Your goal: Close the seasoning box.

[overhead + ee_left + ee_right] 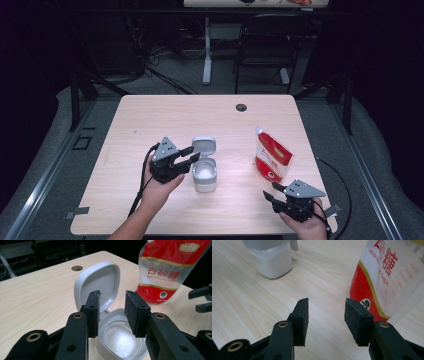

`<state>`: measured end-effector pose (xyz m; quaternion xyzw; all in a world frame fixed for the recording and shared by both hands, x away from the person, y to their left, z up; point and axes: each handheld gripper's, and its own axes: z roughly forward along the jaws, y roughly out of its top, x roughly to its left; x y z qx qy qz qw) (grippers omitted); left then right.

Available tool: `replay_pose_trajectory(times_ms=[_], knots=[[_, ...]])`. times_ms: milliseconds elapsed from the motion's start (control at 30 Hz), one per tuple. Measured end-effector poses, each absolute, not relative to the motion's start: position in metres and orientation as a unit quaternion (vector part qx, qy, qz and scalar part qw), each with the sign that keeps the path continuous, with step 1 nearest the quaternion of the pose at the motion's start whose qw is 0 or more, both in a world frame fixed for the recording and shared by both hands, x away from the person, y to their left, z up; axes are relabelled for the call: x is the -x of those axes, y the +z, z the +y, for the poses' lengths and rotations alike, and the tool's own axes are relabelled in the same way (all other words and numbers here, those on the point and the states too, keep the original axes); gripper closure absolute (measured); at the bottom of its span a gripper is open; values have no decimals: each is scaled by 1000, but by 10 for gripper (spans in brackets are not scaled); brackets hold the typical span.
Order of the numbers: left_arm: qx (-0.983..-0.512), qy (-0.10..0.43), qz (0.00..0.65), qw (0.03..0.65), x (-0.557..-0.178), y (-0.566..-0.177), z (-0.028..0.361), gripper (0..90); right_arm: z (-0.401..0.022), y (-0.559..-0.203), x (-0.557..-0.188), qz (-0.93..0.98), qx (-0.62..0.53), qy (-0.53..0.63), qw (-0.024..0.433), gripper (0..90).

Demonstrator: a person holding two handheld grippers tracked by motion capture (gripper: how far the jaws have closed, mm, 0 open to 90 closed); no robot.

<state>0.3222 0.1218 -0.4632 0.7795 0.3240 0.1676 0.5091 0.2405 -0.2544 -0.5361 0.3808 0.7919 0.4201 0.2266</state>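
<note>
Wooden table (150, 120) — sugar jar (205, 174) upright, lid (204, 146) hinged back; both grippers' jaws apart.

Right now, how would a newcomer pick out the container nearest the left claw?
Start at the light wooden table and look near its middle, just right of the left claw. There stands a small grey container holding white granules, its hinged lid flipped open, unlike the red-and-white sugar bag farther right.
</note>
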Motion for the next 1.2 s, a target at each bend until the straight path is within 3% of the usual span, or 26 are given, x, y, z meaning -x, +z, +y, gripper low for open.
replay_pose_trajectory(times_ms=[600,633,667,700,800,833,867,1200], knots=[[-790,151,323,499,-325,-468,114,630,-205,-508,-271,801,-337,438,229,537],[-790,147,324,499,-325,-468,114,686,-201,-505,-273,801,-334,442,228,537],[-790,156,323,496,-323,-468,115,865,-199,-504,-275,800,-332,445,228,537],[-792,158,323,493,-323,-469,114,900,-195,-502,-276,799,-329,450,227,537],[-796,146,323,491,-323,-471,115,884,-191,-500,-277,799,-325,453,227,537],[-795,148,325,490,-323,-471,114,797,-189,-501,-278,799,-325,455,224,537],[-795,153,325,489,-323,-471,114,777,-189,-502,-278,798,-326,457,221,537],[-788,164,323,499,-328,-448,115,800,-194,-508,-274,791,-335,464,215,537]])
